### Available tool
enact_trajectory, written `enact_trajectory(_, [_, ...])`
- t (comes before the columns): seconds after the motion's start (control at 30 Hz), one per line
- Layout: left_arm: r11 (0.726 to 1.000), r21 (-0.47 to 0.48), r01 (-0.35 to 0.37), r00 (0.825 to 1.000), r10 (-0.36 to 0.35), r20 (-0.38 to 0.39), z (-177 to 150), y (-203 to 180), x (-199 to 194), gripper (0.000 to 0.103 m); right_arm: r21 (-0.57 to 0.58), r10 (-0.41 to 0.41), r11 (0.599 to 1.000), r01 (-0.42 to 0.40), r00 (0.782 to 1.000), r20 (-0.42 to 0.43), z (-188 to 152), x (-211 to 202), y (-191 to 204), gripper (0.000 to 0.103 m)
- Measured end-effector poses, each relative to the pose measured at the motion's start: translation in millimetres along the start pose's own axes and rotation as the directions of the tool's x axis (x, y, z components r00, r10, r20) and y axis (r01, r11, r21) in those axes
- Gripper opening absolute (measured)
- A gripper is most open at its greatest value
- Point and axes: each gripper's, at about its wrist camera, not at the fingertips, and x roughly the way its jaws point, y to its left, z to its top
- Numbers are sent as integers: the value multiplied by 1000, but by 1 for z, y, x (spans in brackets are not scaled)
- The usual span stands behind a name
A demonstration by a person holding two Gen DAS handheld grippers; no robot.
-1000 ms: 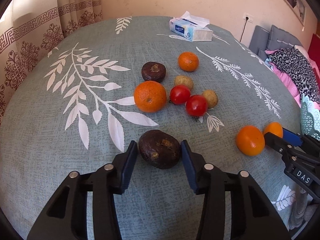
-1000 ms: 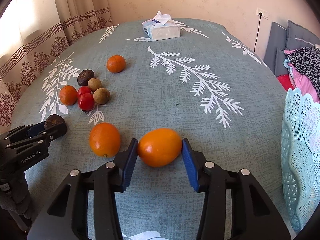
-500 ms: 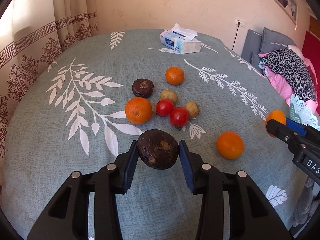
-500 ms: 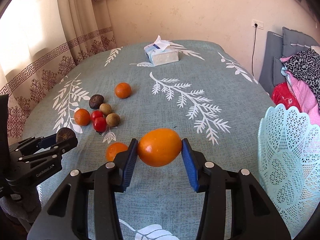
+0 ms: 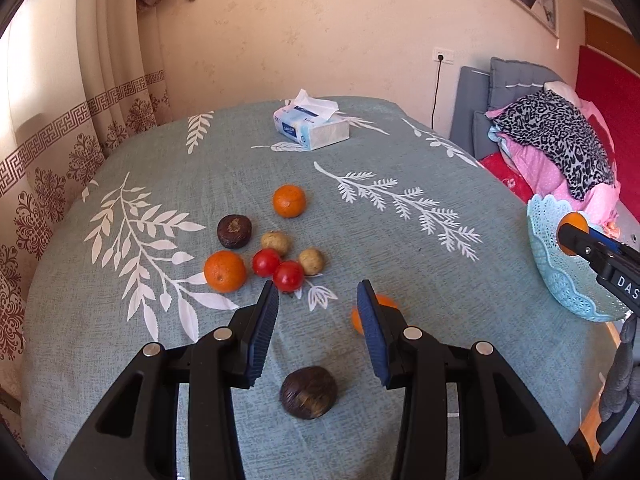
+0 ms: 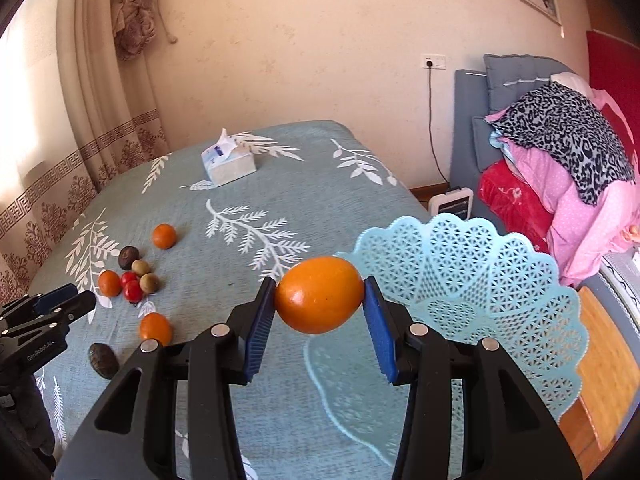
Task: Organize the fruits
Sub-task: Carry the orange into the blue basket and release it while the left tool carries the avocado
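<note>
Beige walls and a patterned curtain stood behind the table (image 5: 400,240), which wore a teal cloth printed with white leaves. At its right edge sat a pale blue lattice basket (image 6: 500,280), and a tissue box (image 5: 311,128) lay at the far end. The right claw (image 6: 319,286) gripped a large orange (image 6: 319,300) in the air just before the basket's rim. The left claw (image 5: 318,294) held nothing, its jaws narrowly parted above the cloth. A dark brown fruit (image 5: 308,392) lay on the cloth below it, untouched. Further off clustered two smaller oranges (image 5: 225,271), another dark fruit (image 5: 234,231), two tomatoes (image 5: 266,262) and two tan fruits (image 5: 311,261).
</note>
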Motion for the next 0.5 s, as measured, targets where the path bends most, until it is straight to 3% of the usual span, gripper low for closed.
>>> enact_trajectory(0.27, [999,-27,-22,999,21,-25,-3,8,-4,43,75,-86,993,86,996,-10,-12,1,-41,46])
enact_trajectory(0.43, [995,-83,-49,997,43,-65,-10,31,1,55,92,-82,992,84,996,-25,-16,7,-46,49])
enact_trajectory(0.5, [993,-99,-60,995,51,-85,-14,38,5,59,98,-84,992,85,996,-10,-15,4,-46,57])
